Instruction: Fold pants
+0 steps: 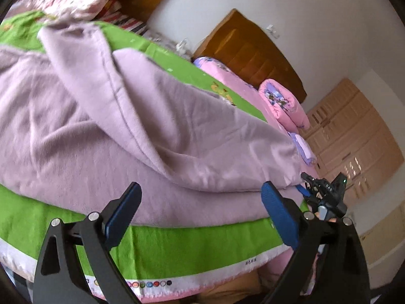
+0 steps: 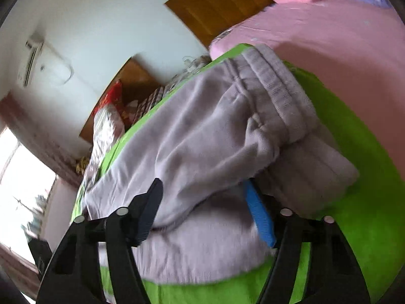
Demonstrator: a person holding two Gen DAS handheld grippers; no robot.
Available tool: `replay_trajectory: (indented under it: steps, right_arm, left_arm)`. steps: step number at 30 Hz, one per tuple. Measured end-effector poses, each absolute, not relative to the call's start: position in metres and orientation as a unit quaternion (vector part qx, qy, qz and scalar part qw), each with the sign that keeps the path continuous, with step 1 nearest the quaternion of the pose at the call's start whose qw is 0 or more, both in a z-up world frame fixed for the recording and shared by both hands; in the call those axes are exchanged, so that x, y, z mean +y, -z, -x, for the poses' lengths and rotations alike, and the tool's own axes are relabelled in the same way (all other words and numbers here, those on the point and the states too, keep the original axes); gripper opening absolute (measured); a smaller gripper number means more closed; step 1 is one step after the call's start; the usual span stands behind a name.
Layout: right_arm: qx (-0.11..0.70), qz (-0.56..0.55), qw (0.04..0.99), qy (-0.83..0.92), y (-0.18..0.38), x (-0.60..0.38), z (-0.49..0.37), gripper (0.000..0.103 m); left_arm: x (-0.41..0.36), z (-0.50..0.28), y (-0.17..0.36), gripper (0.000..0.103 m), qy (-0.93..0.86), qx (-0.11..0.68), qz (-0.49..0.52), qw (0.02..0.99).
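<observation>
Lilac fleece pants (image 1: pixel 106 116) lie on a green cloth (image 1: pixel 177 243) spread over a bed, with one layer folded diagonally over the rest so that much of the garment is buried under itself. The left gripper (image 1: pixel 200 202) hangs just in front of the near edge of the fabric, its blue-padded fingers wide apart and pinching nothing; the lower parts of both arms run off the bottom of the frame. At the right corner of the pants in the left wrist view, the right gripper (image 1: pixel 324 192) shows only as a small dark mechanism, partly masked by the left gripper's own finger.

In the right wrist view the right gripper (image 2: pixel 202 207) stands spread, with pants fabric bulging between its fingers; one blue pad (image 2: pixel 260 217) lies against the cloth, and whether anything is truly gripped cannot be told through the motion blur. The ribbed waistband (image 2: pixel 278 93) is doubled over and rests on the upper layer. A pink sheet (image 2: pixel 329 40) lies beyond the green cloth. A wooden headboard (image 1: pixel 253 50) stands against the white wall, and a rolled pink quilt (image 1: pixel 283 101) sits near it. Printing on the cloth's white border is too small to read.
</observation>
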State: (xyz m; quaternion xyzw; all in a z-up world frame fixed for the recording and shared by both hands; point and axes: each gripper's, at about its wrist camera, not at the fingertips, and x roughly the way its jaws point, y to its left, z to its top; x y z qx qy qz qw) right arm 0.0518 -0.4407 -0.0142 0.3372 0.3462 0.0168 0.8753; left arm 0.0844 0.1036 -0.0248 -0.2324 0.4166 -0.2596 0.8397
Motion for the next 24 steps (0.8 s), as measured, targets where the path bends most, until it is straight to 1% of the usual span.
replay_trajectory:
  steps: [2, 4, 5, 6, 7, 9, 11, 13, 14, 15, 16, 18, 20, 24]
  right_arm:
    - [0.336, -0.339, 0.878, 0.003, 0.013, -0.443, -0.054, 0.057]
    - [0.335, -0.342, 0.878, 0.017, 0.016, -0.445, -0.056, 0.044]
    - [0.333, -0.347, 0.877, 0.019, 0.017, -0.446, -0.055, 0.042]
    - [0.33, -0.352, 0.876, 0.016, 0.019, -0.447, -0.053, 0.041]
    - [0.329, -0.355, 0.875, 0.016, 0.021, -0.449, -0.051, 0.039]
    - [0.329, -0.354, 0.875, 0.014, 0.021, -0.45, -0.05, 0.039]
    - [0.33, -0.35, 0.877, 0.013, 0.021, -0.455, -0.049, 0.039]
    - [0.331, -0.347, 0.877, 0.013, 0.022, -0.457, -0.047, 0.039]
    - [0.332, -0.346, 0.878, 0.012, 0.022, -0.459, -0.048, 0.037]
    - [0.333, -0.344, 0.878, 0.013, 0.023, -0.46, -0.049, 0.031]
    - [0.334, -0.339, 0.879, 0.013, 0.021, -0.461, -0.048, 0.017]
    - [0.331, -0.319, 0.888, 0.005, 0.01, -0.456, -0.05, 0.014]
    - [0.324, -0.291, 0.9, -0.009, -0.01, -0.45, -0.052, 0.013]
    - [0.273, -0.259, 0.925, -0.042, -0.066, -0.44, -0.044, 0.012]
  left_arm:
    - [0.108, -0.092, 0.026, 0.095, 0.252, 0.416, 0.249, 0.838]
    - [0.115, -0.096, 0.028, 0.093, 0.243, 0.414, 0.266, 0.836]
    - [0.12, -0.101, 0.028, 0.087, 0.238, 0.411, 0.282, 0.834]
    - [0.123, -0.104, 0.03, 0.08, 0.232, 0.41, 0.293, 0.832]
    - [0.125, -0.108, 0.031, 0.077, 0.223, 0.413, 0.299, 0.831]
    - [0.122, -0.116, 0.034, 0.067, 0.2, 0.427, 0.291, 0.833]
    - [0.119, -0.123, 0.039, 0.064, 0.19, 0.44, 0.286, 0.83]
    - [0.114, -0.128, 0.044, 0.056, 0.178, 0.449, 0.278, 0.83]
    - [0.109, -0.13, 0.042, 0.043, 0.165, 0.448, 0.255, 0.841]
    - [0.105, -0.133, 0.041, 0.011, 0.153, 0.452, 0.233, 0.847]
    - [0.104, -0.136, 0.039, 0.006, 0.153, 0.454, 0.227, 0.848]
    - [0.108, -0.139, 0.022, 0.006, 0.182, 0.42, 0.237, 0.857]
    - [0.113, -0.139, -0.013, 0.006, 0.202, 0.374, 0.228, 0.876]
    - [0.129, -0.128, -0.071, 0.007, 0.218, 0.313, 0.229, 0.896]
